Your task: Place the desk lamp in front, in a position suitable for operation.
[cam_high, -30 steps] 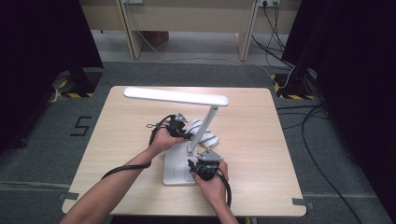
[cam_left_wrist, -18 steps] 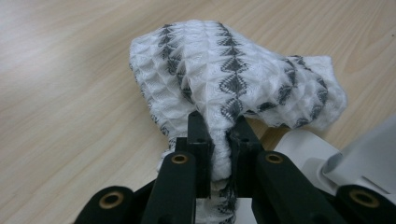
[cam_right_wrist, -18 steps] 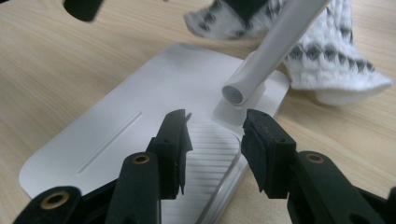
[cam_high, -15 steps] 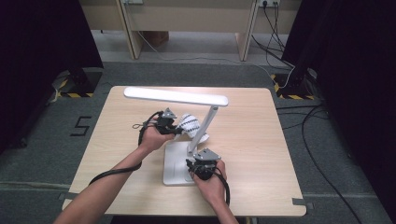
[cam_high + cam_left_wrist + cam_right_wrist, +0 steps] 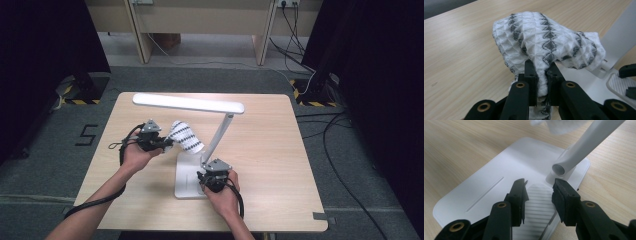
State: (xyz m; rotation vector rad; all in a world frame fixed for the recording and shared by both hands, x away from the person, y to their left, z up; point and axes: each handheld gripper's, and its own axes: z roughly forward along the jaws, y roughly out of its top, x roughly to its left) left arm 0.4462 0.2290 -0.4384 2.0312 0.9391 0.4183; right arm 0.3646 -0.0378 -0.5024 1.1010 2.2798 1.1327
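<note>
Our left gripper [image 5: 541, 75] pinches the patterned cloth [image 5: 184, 136] above the table [image 5: 260, 125], its long axis running right toward the lamp arm [image 5: 220, 136]. Our right gripper [image 5: 539, 192], jaws parted around nothing, rests on the lamp base [image 5: 186, 172].

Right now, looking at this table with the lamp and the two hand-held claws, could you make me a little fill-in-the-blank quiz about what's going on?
1. The left gripper is shut on a white and grey patterned ____.
2. The right gripper has its jaws ____, above the lamp base.
3. The white desk lamp stands on a ____ table.
4. The lamp's arm leans from a hinge on the ____.

Missing words: cloth; open; wooden; base
</note>
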